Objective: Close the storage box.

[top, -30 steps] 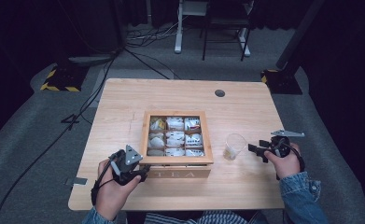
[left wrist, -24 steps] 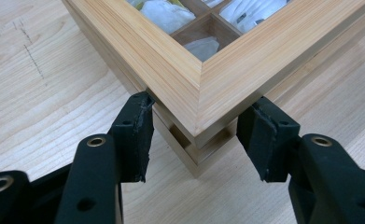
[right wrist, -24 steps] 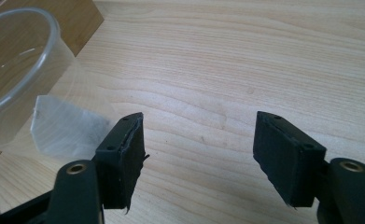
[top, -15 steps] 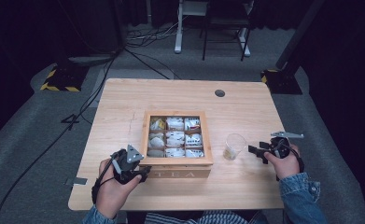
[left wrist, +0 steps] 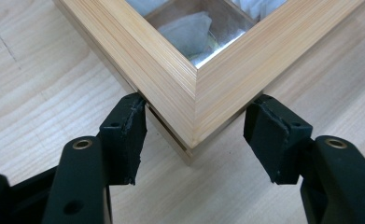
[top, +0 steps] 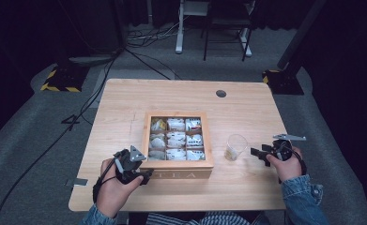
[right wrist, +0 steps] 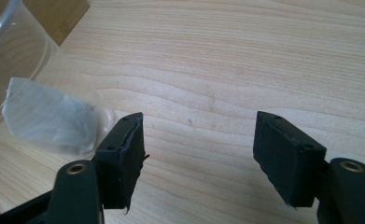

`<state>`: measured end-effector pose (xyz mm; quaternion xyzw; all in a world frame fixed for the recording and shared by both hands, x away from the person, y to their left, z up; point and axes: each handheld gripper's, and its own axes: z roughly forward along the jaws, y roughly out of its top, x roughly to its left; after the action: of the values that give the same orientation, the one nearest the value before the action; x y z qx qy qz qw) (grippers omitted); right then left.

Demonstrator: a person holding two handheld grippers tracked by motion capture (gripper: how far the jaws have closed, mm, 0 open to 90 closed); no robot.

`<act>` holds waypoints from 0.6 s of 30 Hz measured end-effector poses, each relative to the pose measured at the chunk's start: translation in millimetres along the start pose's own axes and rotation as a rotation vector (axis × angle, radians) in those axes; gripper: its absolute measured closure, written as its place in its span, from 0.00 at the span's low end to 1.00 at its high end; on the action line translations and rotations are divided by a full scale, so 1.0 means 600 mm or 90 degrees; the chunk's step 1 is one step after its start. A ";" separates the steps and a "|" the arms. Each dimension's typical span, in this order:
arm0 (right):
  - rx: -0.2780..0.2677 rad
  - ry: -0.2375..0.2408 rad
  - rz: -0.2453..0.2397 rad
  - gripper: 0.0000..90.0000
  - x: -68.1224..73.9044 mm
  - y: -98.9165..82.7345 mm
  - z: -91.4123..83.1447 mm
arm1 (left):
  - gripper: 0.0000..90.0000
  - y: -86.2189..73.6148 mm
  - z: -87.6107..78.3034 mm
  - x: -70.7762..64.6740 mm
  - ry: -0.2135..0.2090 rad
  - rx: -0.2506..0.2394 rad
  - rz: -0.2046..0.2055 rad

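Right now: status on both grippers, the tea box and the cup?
Left gripper jaws just opened, straddling tea box corner. Right gripper open, empty, beside plastic cup with tea bag inside. Nothing in the way.

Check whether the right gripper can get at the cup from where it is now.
Probably yes. The right gripper is open beside the cup, jaws facing it, with bare table between. The tea box sits on the cup's far side.

Dark room, grey carpet, wooden table, cables.
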<state>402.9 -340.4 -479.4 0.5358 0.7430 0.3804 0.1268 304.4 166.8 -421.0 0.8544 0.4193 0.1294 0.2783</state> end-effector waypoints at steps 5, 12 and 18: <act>0.008 0.000 0.002 0.38 -0.002 -0.004 0.002 | 0.38 -0.001 -0.011 0.005 -0.009 -0.033 0.002; 0.010 0.001 -0.002 0.37 -0.001 -0.007 0.003 | 0.36 0.003 -0.039 0.024 0.010 -0.100 -0.011; 0.012 -0.005 -0.026 0.38 -0.004 -0.008 0.010 | 0.33 0.016 -0.040 0.056 0.035 -0.143 -0.023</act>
<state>404.1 -340.5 -487.6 0.5228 0.7570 0.3688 0.1324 320.5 197.6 -396.5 0.8063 0.4250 0.1939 0.3630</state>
